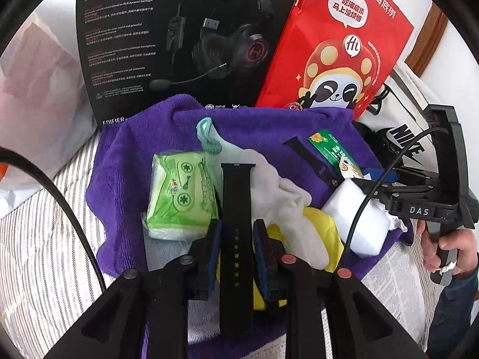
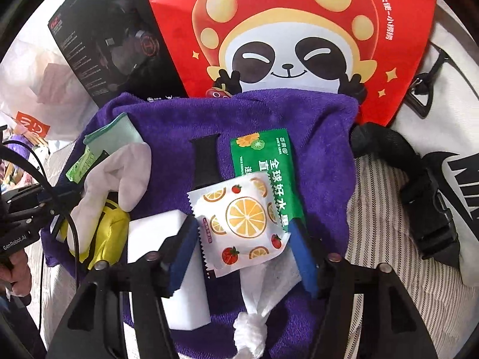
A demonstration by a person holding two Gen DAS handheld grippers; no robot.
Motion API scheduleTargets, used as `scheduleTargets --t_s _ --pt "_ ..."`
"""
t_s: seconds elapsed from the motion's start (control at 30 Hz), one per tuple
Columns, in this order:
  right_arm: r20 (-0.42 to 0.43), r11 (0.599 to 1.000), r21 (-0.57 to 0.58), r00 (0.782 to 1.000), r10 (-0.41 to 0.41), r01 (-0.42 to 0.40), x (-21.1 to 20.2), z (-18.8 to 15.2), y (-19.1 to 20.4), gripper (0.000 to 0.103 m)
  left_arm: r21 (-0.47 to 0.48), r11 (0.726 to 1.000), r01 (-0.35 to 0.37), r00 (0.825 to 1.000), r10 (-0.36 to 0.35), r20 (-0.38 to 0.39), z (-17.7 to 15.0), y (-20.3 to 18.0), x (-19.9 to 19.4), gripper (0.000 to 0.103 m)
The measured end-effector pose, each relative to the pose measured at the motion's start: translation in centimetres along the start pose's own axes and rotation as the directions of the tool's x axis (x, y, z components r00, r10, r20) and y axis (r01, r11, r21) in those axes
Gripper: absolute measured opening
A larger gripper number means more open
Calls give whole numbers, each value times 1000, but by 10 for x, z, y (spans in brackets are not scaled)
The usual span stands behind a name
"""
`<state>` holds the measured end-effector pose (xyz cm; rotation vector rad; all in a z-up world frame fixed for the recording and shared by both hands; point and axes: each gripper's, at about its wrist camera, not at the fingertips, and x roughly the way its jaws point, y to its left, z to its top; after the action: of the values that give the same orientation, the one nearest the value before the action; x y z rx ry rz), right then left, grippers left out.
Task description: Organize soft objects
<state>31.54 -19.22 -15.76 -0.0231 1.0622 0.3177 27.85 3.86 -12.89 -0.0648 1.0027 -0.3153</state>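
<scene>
My left tongs are straddling a black strap loosely, while my right tongs, spread open, are framing a snack packet at twelve o'clock on the purple towel.

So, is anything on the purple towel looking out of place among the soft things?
Yes: a black watch strap lies between the left gripper pads, and a second strap piece lies further back. Neither is soft.

one purple towel carries two black watch straps, two snack packets, one green tissue pack, one white sponge block, one pale sock and one yellow soft item. behind it stand one black headphone box and one red panda bag.
</scene>
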Motion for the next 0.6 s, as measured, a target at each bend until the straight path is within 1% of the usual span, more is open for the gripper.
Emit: scheduleTargets --t_s 0.13,0.2,0.23,0.4,0.43,0.53,0.6 --pt "7 1000 6 1000 17 -17 -11 0 1 66 -20 1000 -16 1000 15 -16 -2 3 -4 36" --pt "13 1000 4 1000 24 -24 -16 0 3 67 -29 999 -26 1000 25 -17 -4 3 -7 47" --pt "20 1000 2 1000 22 -23 -22 0 6 69 -35 999 -29 999 28 -17 -4 3 -10 49" --pt "45 999 -7 998 34 -34 -38 -1 19 71 -48 998 -36 999 37 18 -5 -2 -31 63" --pt "48 999 -8 998 35 -35 -41 -2 23 72 -47 998 -40 999 41 25 -6 -4 -36 64" --pt "54 1000 -12 998 27 -26 -50 -4 31 79 -42 997 -65 997 67 46 -7 -9 -49 71" --pt "65 1000 -20 998 17 -15 -60 -10 37 81 -46 996 -74 995 77 58 -10 -12 -58 78"
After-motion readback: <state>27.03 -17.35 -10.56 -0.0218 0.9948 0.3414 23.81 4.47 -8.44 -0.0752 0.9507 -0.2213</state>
